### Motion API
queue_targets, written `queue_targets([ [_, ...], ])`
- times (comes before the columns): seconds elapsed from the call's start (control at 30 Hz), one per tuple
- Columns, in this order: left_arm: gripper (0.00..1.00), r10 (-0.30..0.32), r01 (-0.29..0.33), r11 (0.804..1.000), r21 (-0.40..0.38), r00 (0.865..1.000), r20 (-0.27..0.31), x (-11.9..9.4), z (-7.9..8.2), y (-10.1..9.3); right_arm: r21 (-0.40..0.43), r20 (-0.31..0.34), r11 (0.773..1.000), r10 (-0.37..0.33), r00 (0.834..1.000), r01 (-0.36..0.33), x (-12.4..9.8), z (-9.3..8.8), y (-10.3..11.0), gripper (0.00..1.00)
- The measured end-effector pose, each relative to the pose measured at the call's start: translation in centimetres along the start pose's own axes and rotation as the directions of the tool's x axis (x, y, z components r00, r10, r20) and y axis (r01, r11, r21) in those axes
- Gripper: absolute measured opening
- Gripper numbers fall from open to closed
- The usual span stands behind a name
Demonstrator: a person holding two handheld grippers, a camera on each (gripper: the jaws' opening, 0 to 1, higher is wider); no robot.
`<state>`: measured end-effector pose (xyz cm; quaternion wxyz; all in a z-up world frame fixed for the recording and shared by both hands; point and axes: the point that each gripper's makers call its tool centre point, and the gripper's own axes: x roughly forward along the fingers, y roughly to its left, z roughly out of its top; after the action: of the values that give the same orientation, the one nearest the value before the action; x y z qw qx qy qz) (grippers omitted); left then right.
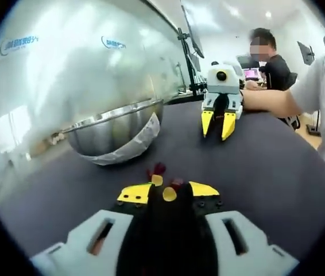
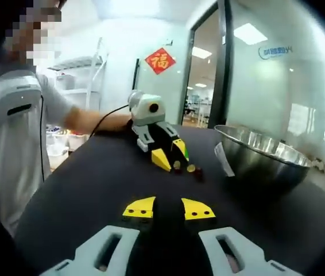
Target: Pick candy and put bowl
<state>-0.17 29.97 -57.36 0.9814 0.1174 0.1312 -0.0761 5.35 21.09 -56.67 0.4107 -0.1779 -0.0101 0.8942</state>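
Several small candies, red and yellow (image 1: 169, 194), lie on the dark table right at my left gripper (image 1: 169, 190). It is open, with one yellow candy between its yellow tips and a red one (image 1: 159, 168) just ahead. In the right gripper view the same candies (image 2: 191, 168) sit by the left gripper (image 2: 172, 155), beside the steel bowl (image 2: 260, 158). The bowl (image 1: 116, 129) stands to the left of the candies in the left gripper view. My right gripper (image 2: 168, 208) is open and empty, resting farther back on the table (image 1: 217, 126), facing the candies.
The dark tabletop (image 1: 266, 167) stretches to the right. A frosted glass wall (image 1: 82, 57) runs behind the bowl, which carries a white label (image 1: 134, 144). A person's arm in a white sleeve (image 1: 323, 86) holds the right gripper; another person (image 1: 274, 66) sits at the back.
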Motion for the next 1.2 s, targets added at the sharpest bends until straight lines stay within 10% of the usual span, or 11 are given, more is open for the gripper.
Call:
queue_targets([
  [1.2, 0.02, 0.003, -0.003, 0.996, 0.085, 1.0, 0.0, -2.3, -0.1, -0.4, 0.061, -0.078, 0.97, -0.23, 0.97, 0.235, 8.4, 0.5, -4.4, 0.12],
])
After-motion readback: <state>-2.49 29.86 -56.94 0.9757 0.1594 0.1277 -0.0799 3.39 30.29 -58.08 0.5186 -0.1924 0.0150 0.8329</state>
